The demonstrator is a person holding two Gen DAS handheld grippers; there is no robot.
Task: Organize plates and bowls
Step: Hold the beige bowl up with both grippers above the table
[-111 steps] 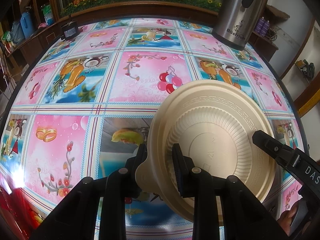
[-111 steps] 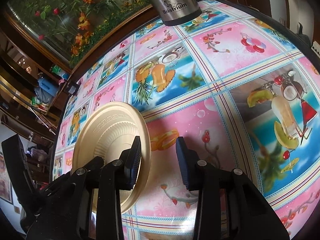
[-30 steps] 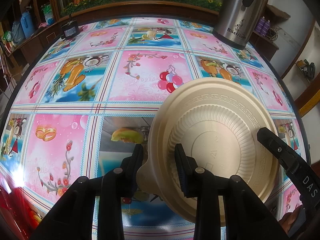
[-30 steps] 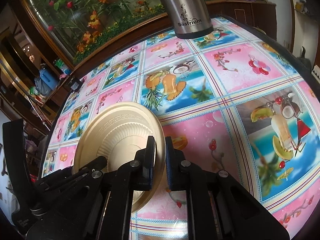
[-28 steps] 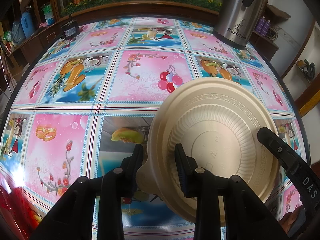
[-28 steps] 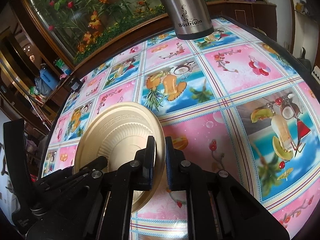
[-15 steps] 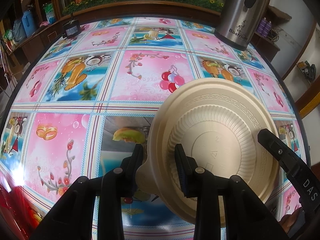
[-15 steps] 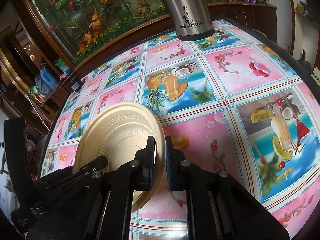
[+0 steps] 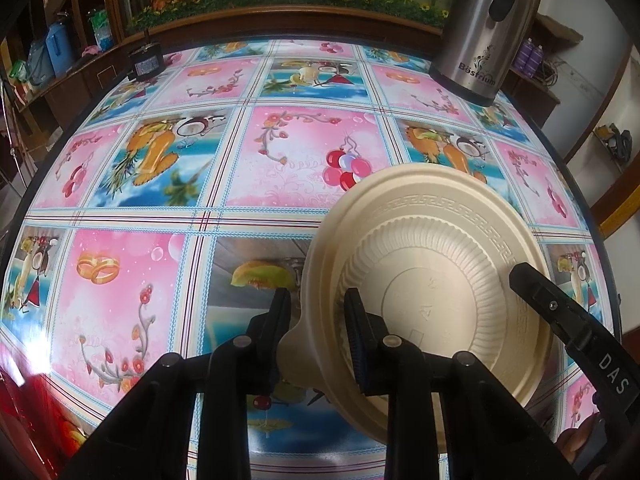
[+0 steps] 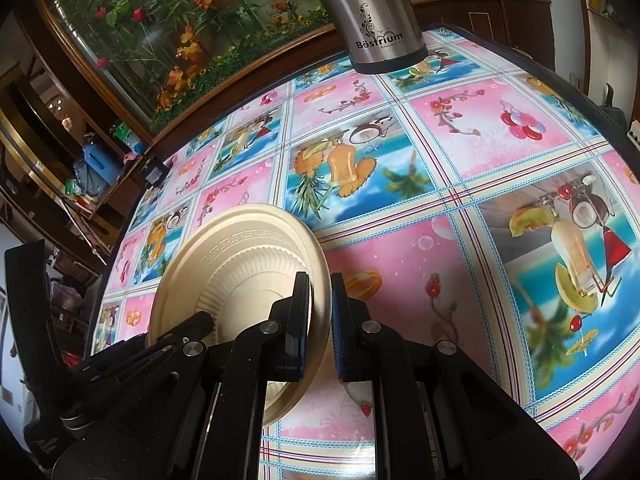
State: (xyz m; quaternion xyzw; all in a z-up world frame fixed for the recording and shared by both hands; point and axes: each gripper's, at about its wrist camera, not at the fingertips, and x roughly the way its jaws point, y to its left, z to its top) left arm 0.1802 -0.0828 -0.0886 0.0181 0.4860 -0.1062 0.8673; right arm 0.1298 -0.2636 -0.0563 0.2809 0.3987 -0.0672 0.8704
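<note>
Round ribbed cream plate [image 9: 436, 264] on glossy patterned tablecloth [image 9: 160, 184]

Bright, even daylight; strong fisheye bend toward dark corners.
A white glare patch sits on the tablecloth [image 9: 16, 368] far left of the left gripper [image 9: 316, 320]; the kettle [image 10: 376, 16] ahead shines, and its lettering reads sharp.

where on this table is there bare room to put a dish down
Most of the table is bare: the whole near-left and middle, from the small black box at the far-left edge across to the steel kettle at the far right. It is crowded only near right, where the plate is held.
</note>
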